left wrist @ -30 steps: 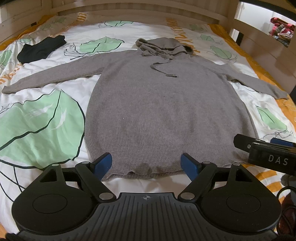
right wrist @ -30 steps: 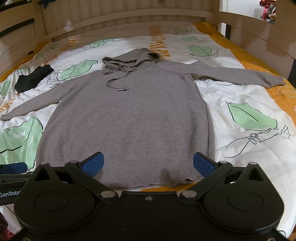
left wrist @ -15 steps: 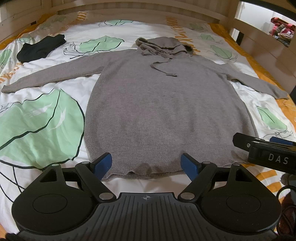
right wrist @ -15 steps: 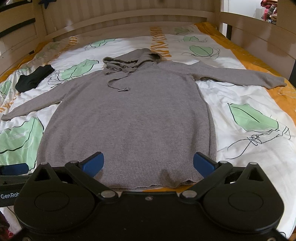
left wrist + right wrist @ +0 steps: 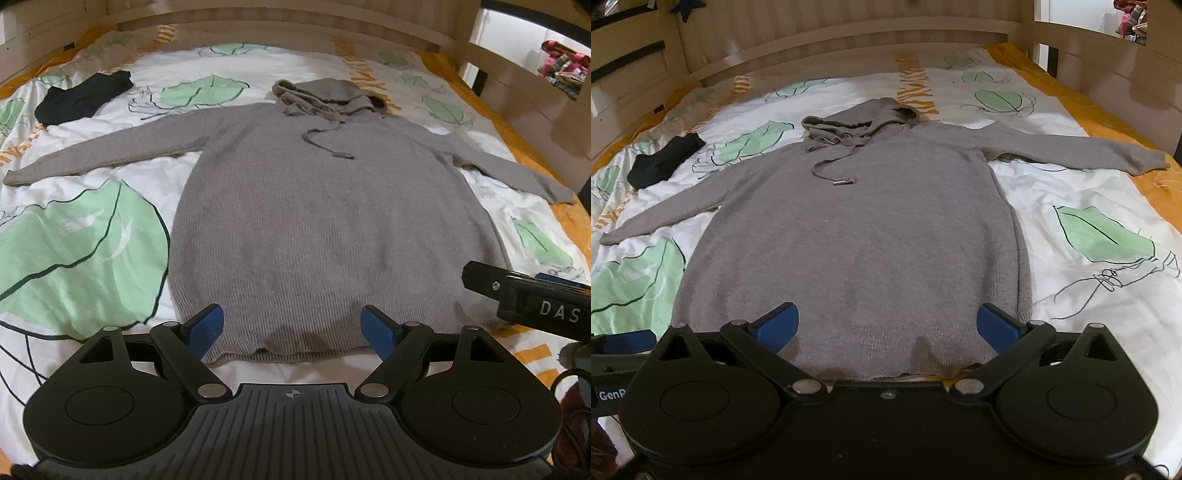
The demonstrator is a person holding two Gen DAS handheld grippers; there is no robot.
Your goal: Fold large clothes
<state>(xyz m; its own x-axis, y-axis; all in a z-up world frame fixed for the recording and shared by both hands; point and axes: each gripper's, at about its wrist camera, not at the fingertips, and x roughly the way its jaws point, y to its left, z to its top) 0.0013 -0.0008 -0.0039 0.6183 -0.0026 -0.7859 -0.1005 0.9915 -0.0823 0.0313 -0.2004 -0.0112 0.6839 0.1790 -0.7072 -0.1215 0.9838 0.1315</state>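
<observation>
On the left side of the bed, a black garment (image 5: 84, 98) is lying bunched on the leaf-print bedspread (image 5: 77, 251), well apart from everything else and beyond the end of the sweater's left sleeve (image 5: 107, 151). That sleeve is stretching out flat toward the bed's left edge.

The left gripper (image 5: 293, 326) is hovering over the near hem, its blue-tipped fingers (image 5: 205, 326) spreading wide apart and gripping nothing.

In the middle, the gray hooded sweater (image 5: 325, 229) is lying face up and flat along the bed, hem toward the cameras, with the hood (image 5: 328, 96) bunching at the far end near the wooden headboard (image 5: 849, 40). A drawstring (image 5: 833, 168) is trailing down over the chest.

The right gripper (image 5: 888, 326) is hanging over the same hem, a little further right, its fingers (image 5: 997, 326) also standing wide apart and empty; in the left camera its black body is poking in from the right edge.

The right sleeve (image 5: 1078, 151) is reaching out toward the orange border beside the wooden side rail (image 5: 1108, 62).
</observation>
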